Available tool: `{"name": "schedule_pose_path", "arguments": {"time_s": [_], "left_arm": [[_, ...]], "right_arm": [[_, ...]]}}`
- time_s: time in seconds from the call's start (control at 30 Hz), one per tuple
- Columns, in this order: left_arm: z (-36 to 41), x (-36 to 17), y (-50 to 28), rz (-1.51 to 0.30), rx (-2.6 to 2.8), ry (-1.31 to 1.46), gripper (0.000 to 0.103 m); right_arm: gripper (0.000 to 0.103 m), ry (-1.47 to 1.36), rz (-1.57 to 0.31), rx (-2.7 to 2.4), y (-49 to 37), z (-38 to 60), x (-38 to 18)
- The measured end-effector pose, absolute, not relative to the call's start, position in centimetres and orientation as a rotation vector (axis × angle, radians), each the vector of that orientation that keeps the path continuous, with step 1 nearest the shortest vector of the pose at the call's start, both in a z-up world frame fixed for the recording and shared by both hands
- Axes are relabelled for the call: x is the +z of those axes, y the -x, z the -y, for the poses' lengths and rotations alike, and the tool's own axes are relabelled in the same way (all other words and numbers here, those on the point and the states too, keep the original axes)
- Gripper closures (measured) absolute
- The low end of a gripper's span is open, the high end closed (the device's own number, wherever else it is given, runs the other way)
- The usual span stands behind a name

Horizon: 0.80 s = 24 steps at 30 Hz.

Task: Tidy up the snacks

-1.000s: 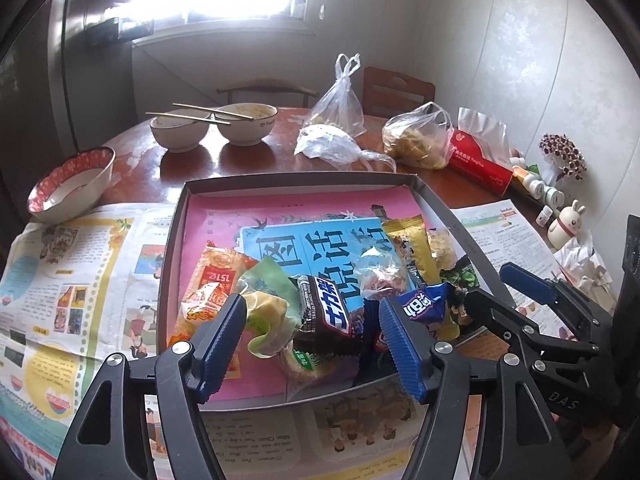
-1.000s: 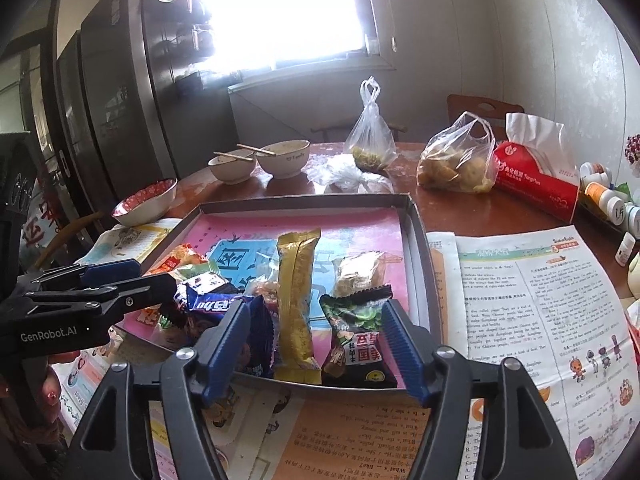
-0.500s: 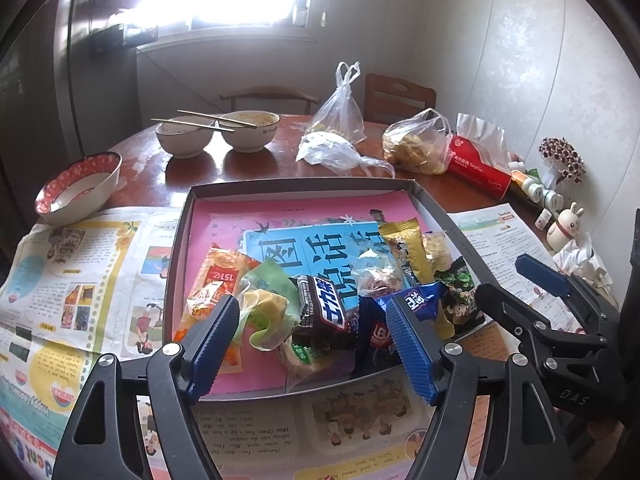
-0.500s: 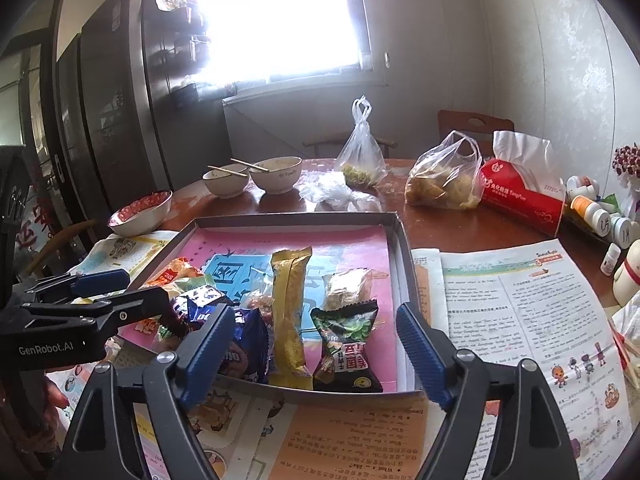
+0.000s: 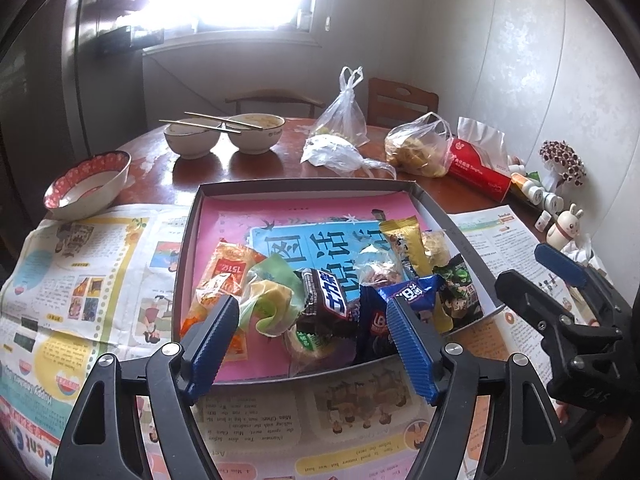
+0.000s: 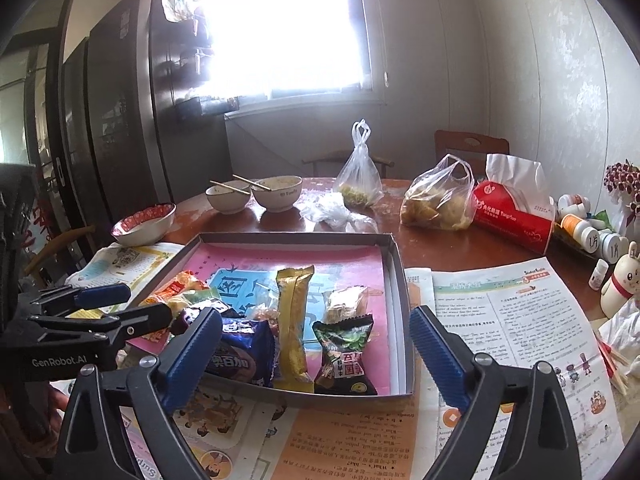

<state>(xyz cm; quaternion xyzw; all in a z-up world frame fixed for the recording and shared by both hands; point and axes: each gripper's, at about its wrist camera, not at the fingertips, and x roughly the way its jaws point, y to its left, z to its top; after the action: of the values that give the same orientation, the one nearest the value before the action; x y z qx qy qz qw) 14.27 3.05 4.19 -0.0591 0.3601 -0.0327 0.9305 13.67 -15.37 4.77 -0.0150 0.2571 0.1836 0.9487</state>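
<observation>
A shallow grey tray (image 6: 400, 280) with a pink lining rests on newspaper (image 6: 520, 320) spread over a brown table (image 6: 440, 248). The snacks lie in a heap at the near end of the tray. From left to right: an orange packet (image 5: 224, 276), a pale green wrapper (image 5: 272, 296), a dark brown bar (image 5: 328, 300), a blue packet (image 6: 240, 352), a long gold packet (image 6: 294, 328) lying lengthwise, and a dark packet with green print (image 6: 346, 356) at the near right corner. A small clear packet (image 6: 346, 300) lies just beyond the dark one.

The left gripper (image 5: 312, 320) hovers over the near left of the heap, jaws apart and empty, clamping nothing. The right gripper (image 6: 316, 340) stands at the near edge of the tray, its jaws just having widened and now spread well apart on either side of the gold and dark packets, touching neither.

At the far side of the table stand two bowls (image 5: 256, 132) with chopsticks (image 5: 208, 122), a red-rimmed bowl (image 5: 88, 184) on the left, plastic bags (image 5: 416, 152) and a red tissue pack (image 6: 516, 216).
</observation>
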Motion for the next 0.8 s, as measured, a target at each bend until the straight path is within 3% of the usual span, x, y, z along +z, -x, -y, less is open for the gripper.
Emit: {"name": "schedule_pose_path", "arguments": {"time_s": [0.8], "left_arm": [[-3.0,3.3,-10.5,-0.763,-0.074,0.120,0.025]], "right_arm": [[0.003,0.021,-0.541,0.415,-10.5,15.3,5.5]]}}
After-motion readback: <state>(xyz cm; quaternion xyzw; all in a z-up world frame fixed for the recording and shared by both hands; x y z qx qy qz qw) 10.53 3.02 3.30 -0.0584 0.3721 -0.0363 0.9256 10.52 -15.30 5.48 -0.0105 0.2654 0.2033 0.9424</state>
